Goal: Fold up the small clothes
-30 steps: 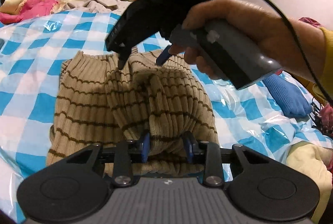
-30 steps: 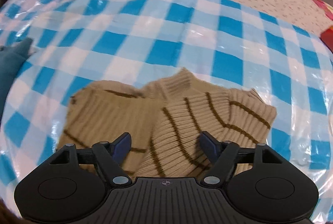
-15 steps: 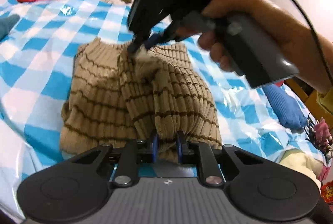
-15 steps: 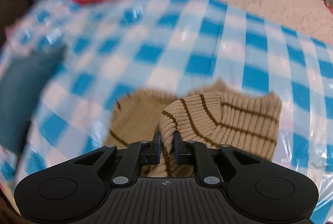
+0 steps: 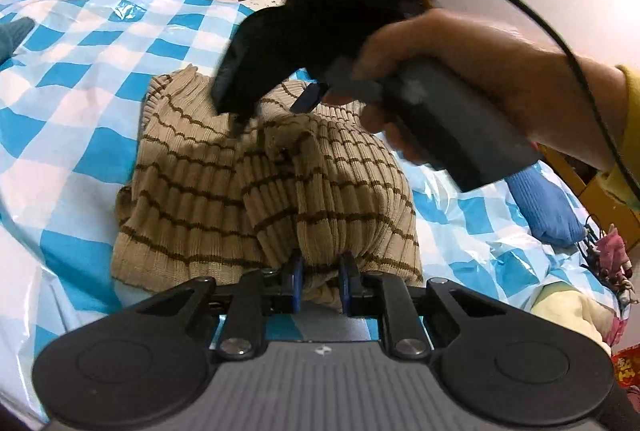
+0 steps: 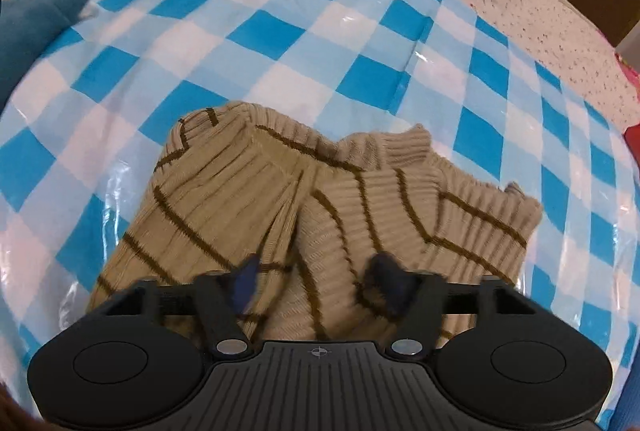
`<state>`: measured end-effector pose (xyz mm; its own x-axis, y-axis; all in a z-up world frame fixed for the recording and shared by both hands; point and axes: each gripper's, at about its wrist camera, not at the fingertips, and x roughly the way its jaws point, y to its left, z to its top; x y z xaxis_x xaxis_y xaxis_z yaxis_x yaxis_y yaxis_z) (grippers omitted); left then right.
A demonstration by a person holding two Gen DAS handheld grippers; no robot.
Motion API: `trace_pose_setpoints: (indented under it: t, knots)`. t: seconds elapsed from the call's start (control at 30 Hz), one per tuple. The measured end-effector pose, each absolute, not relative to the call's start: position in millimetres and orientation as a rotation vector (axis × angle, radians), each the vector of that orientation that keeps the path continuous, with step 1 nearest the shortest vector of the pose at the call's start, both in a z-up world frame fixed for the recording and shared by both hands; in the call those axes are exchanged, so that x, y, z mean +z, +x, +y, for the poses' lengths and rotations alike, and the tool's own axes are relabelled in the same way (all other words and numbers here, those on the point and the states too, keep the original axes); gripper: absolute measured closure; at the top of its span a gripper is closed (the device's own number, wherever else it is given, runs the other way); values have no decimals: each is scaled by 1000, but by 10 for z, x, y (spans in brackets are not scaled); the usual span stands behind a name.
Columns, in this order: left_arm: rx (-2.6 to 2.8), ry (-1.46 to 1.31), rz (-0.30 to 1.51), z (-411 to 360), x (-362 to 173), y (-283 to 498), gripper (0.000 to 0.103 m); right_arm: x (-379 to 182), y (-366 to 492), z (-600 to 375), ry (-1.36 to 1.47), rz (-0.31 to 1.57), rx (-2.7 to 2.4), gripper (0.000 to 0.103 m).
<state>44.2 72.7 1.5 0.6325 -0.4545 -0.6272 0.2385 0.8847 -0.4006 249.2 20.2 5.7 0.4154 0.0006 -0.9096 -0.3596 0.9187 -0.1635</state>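
Left hand-held gripper (image 5: 319,285) clenched on striped sweater (image 5: 248,191) hem; right hand-held gripper (image 6: 316,281) jaws just opening, released, sweater fold between, on checkered bed sheet (image 6: 280,31).

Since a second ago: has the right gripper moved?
Yes. The right gripper shifted rightward over the tan striped knit sweater, jaws just reopening, nothing pinched.

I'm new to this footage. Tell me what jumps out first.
A tan ribbed sweater with brown stripes lies bunched in the middle of a blue-and-white checked plastic sheet spread over a bed. The left gripper pinches its near hem, while the right gripper, gripped by a hand, hovers over the far edge, its jaws having just been opening with cloth between them but not pinched.
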Motion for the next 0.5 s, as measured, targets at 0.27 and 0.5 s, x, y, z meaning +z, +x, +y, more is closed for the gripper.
trace_pose_setpoints:
  t: [0.27, 0.5]
  knots:
    - [-401, -324, 685, 807, 258, 288, 79, 614, 2417, -304, -60, 1080, 268, 85]
    - [-304, -397, 632, 1197, 404, 236, 79, 966, 2384, -110, -3, 1004, 349, 85]
